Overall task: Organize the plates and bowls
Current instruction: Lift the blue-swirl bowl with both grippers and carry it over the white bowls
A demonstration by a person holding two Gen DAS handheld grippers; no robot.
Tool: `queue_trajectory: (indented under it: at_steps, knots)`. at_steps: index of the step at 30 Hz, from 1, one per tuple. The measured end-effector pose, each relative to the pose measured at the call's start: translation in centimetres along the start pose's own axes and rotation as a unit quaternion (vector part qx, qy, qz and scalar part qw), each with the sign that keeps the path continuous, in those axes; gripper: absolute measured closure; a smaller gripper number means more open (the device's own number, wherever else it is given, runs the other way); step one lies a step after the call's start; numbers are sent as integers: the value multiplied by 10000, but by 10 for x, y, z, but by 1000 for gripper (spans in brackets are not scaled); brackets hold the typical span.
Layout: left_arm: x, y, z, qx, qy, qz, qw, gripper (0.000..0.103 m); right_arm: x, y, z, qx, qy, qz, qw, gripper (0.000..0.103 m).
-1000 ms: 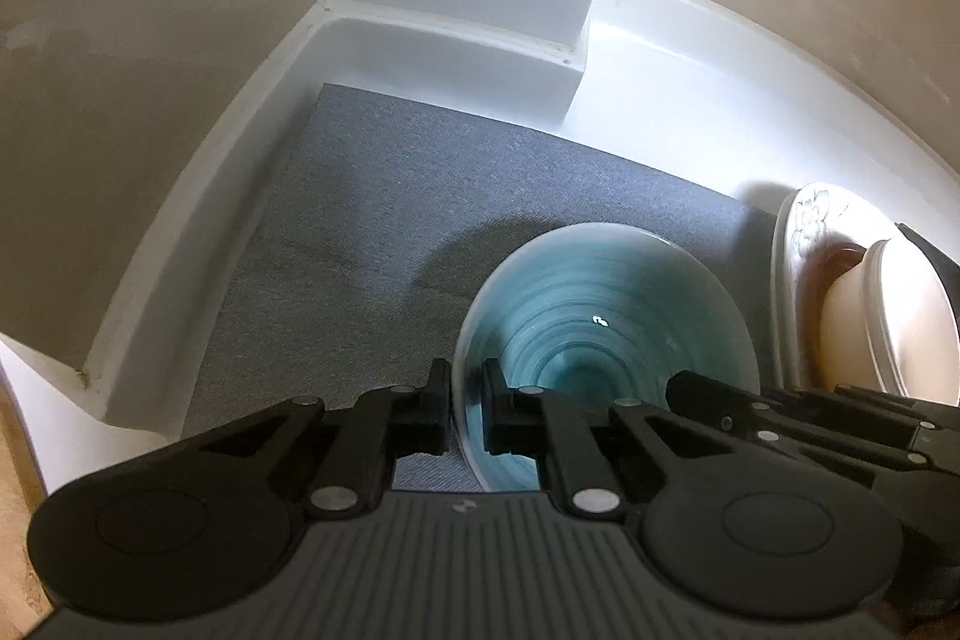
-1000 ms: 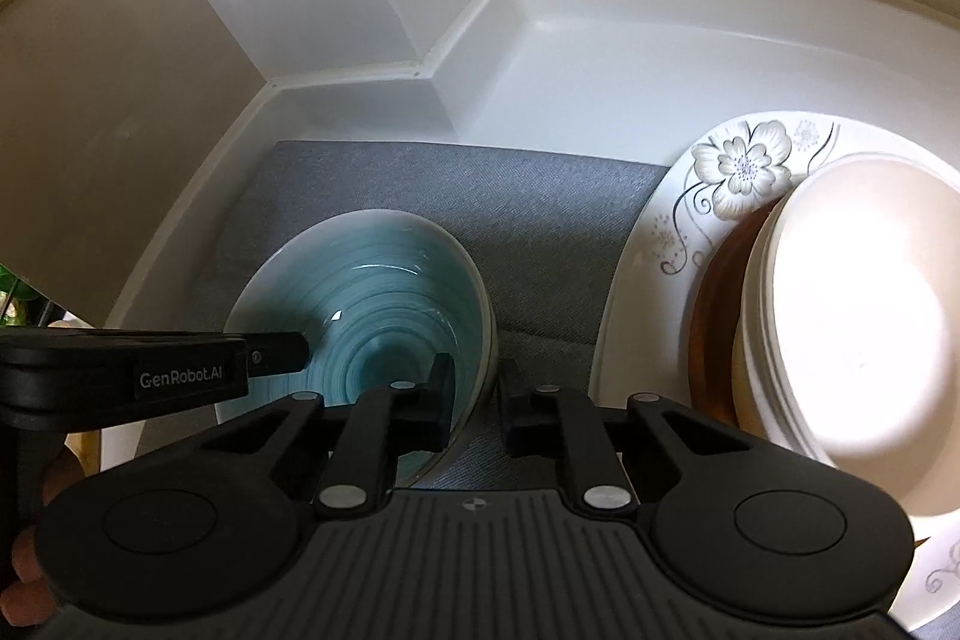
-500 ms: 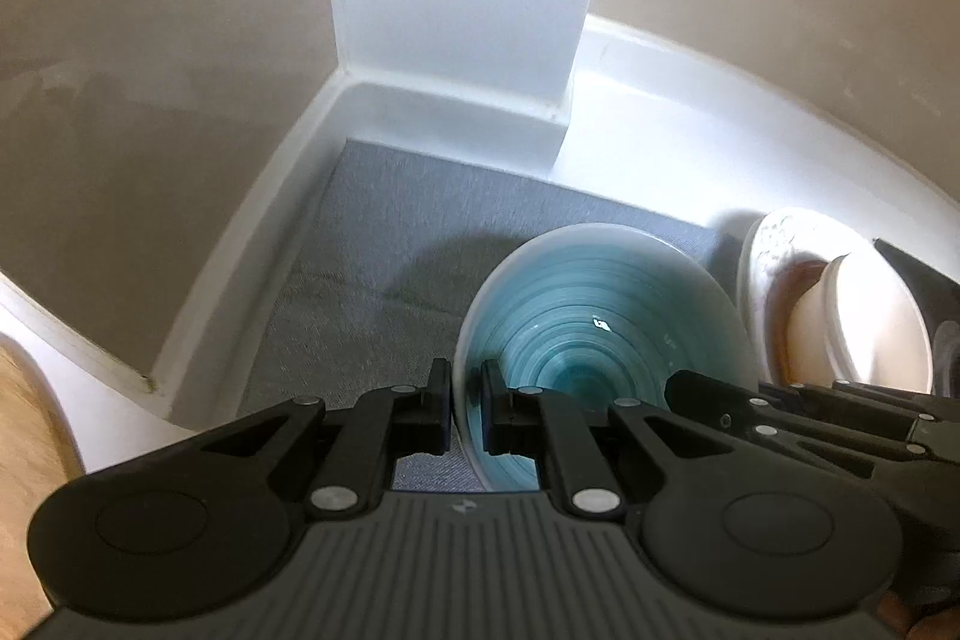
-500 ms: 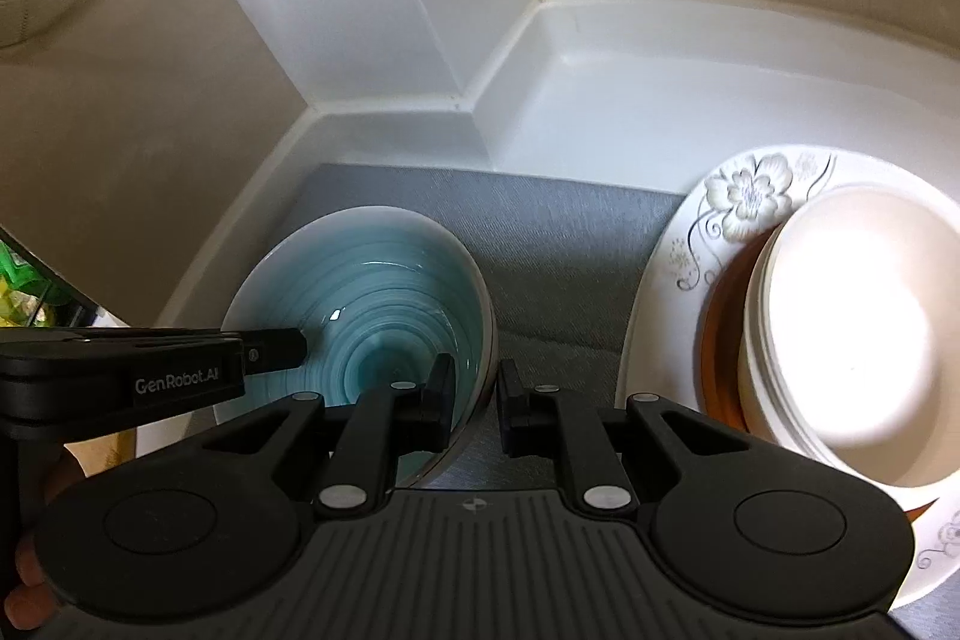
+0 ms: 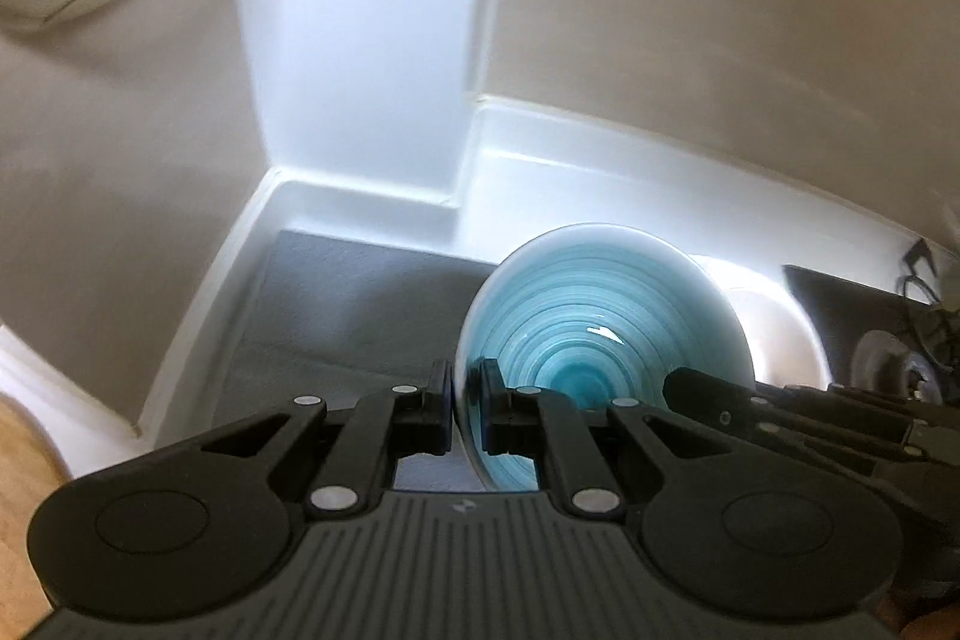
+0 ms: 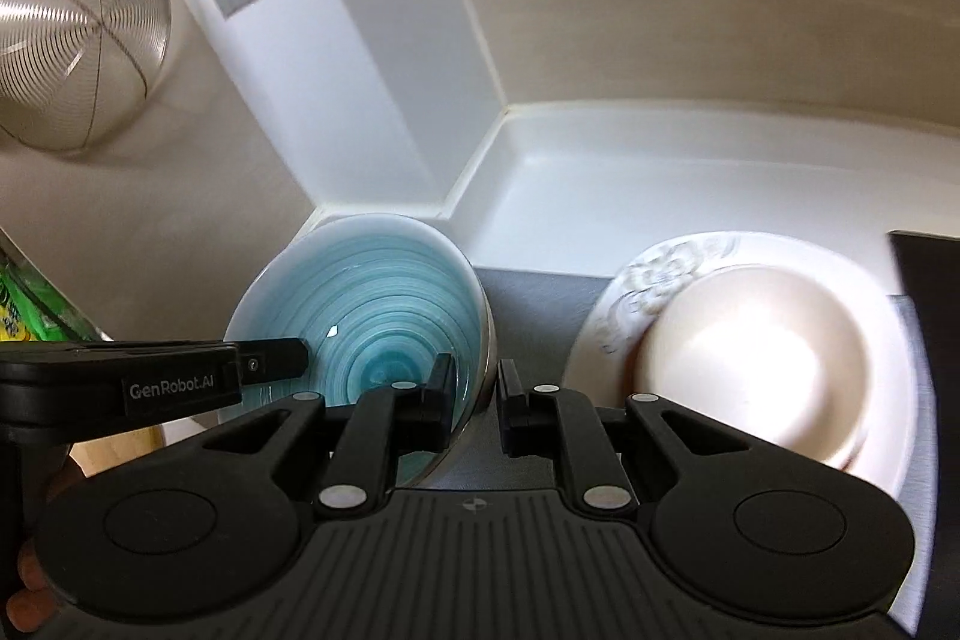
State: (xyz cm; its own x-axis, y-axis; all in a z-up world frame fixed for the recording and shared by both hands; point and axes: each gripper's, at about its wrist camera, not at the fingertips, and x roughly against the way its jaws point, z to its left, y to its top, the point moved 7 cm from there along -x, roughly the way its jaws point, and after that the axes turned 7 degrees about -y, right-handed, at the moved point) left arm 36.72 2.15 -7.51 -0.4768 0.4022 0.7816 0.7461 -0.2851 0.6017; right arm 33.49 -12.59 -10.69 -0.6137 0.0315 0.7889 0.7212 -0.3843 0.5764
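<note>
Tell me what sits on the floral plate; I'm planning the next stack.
A cream bowl sits on the floral plate, covering its middle; anything beneath the bowl is hidden.

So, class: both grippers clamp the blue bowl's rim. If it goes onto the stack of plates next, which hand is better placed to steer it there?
Probably the right. Its gripper holds the rim of the bowl on the side facing the stack; the left gripper grips the far side.
</note>
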Motion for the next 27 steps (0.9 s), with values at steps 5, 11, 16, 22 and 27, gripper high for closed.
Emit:
queue_trajectory:
  at_steps: [5, 11, 16, 22, 27]
  knots:
    - [-2, 6, -35, -227, -228, -12, 9995, 94, 20, 0, -25, -178, -240, -175, 9994, 88]
    - [-9, 13, -79, -519, -526, 8, 9973, 94, 44, 0, -61, -439, -544, -330, 9970, 88]
    - [-26, 19, -112, -740, -739, 159, 9944, 94, 55, 1, -93, -650, -796, -372, 9940, 88]
    - [-59, 19, -132, -924, -837, 467, 9911, 94, 46, 0, -123, -831, -1031, -251, 9909, 88]
    - [-81, 16, -139, -1098, -782, 656, 9887, 94, 28, -4, -138, -958, -1158, -84, 9886, 88]
